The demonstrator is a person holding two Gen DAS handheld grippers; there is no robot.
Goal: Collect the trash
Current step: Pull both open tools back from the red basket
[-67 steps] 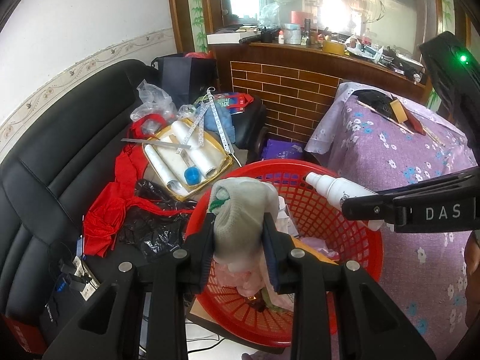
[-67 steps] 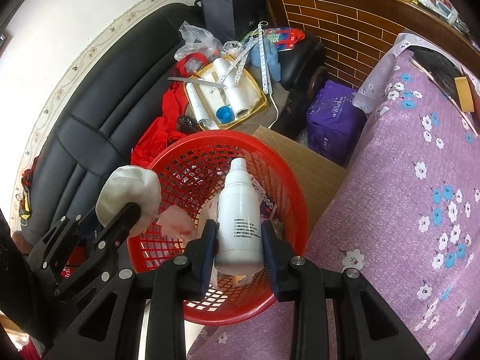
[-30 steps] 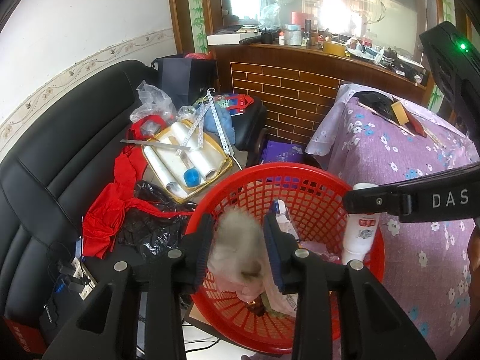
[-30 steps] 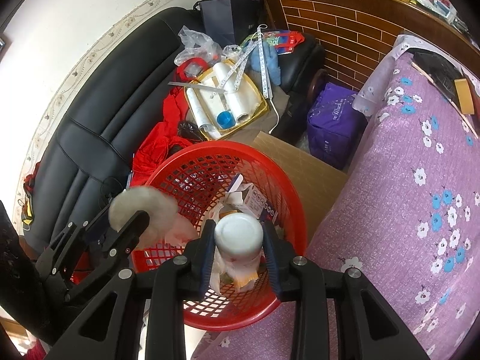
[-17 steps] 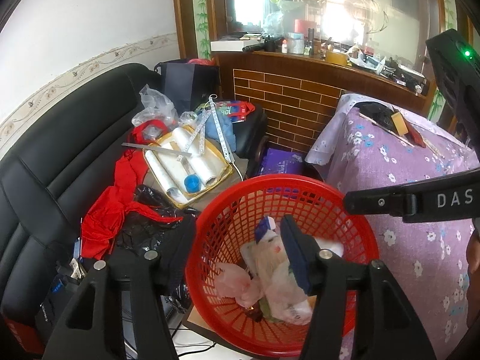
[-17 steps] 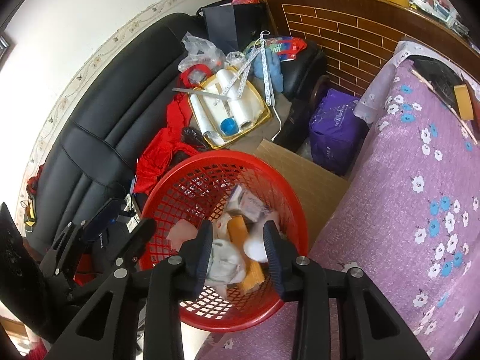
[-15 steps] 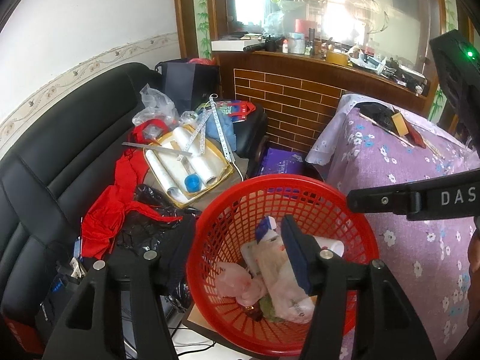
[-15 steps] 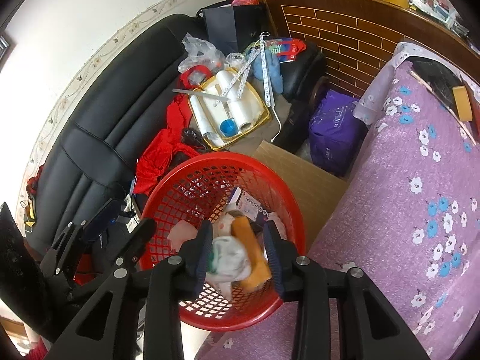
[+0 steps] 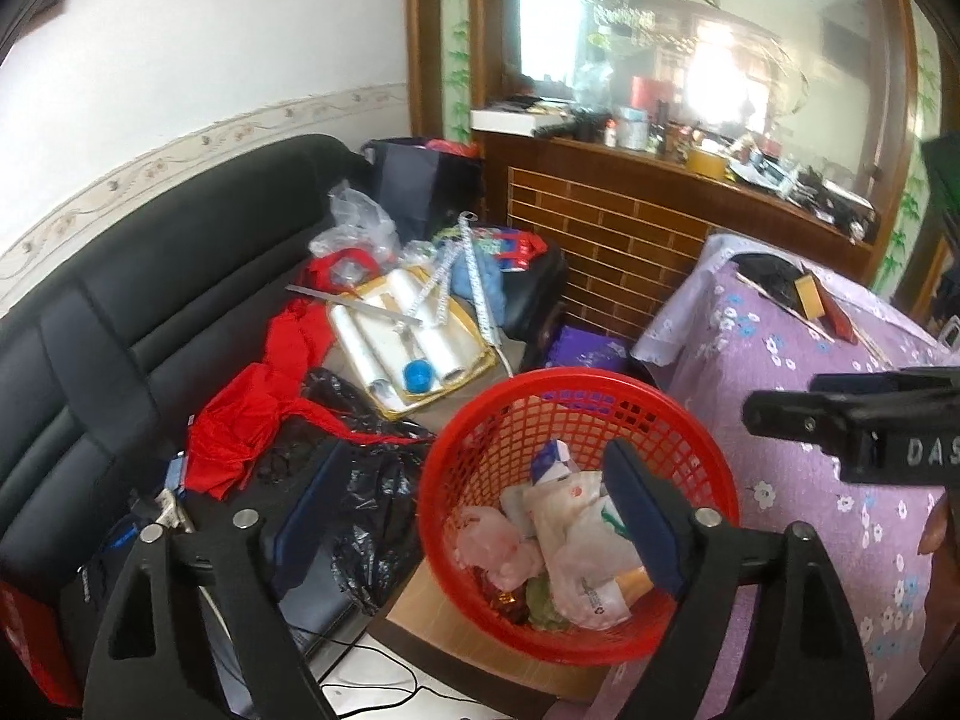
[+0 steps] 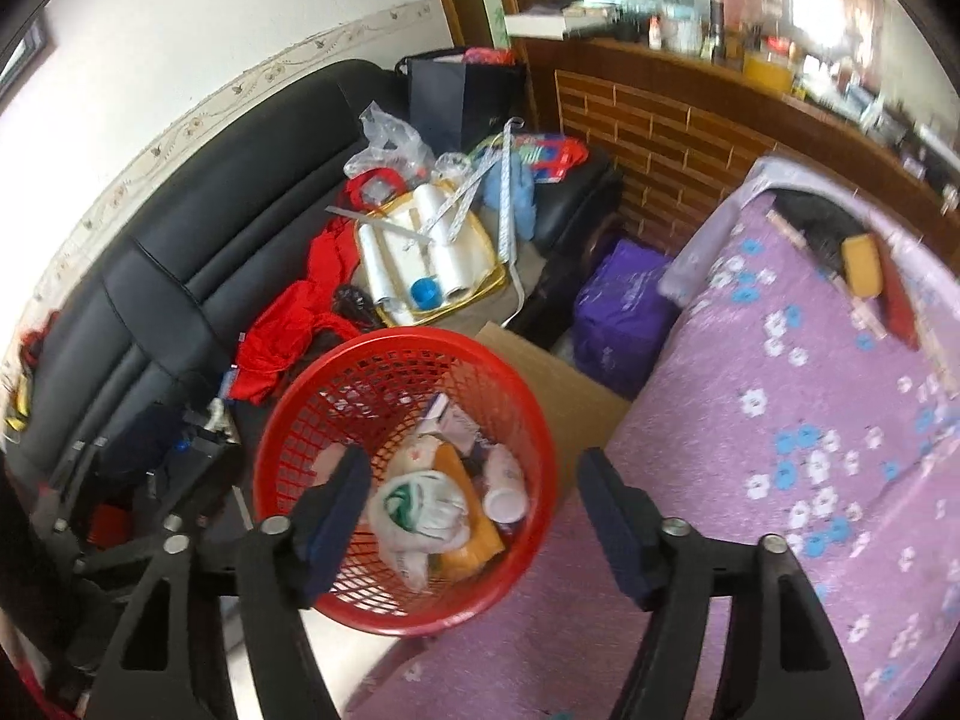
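A red mesh basket [image 9: 480, 420] [image 10: 300, 420] stands on a brown board beside the purple flowered tablecloth [image 9: 798, 390] [image 10: 810, 450]. It holds crumpled bags, wrappers, a small box and a white bottle [image 10: 504, 480]. My left gripper [image 9: 477, 483] is open and empty above the basket's left rim. My right gripper [image 10: 474, 486] is open and empty above the basket; one of its arms also shows at the right of the left wrist view [image 9: 852, 420].
A black sofa [image 9: 120, 300] at the left carries red cloth [image 9: 252, 414], a black bag and a yellow tray [image 9: 474, 360] of plastic rolls. A purple bag [image 10: 618, 306] lies by the brick counter [image 9: 630, 240]. Small items lie on the table's far end.
Both grippers opened and dropped their loads, the crumpled bag and the white bottle, into the basket. Both have since opened wider and pulled up and back.
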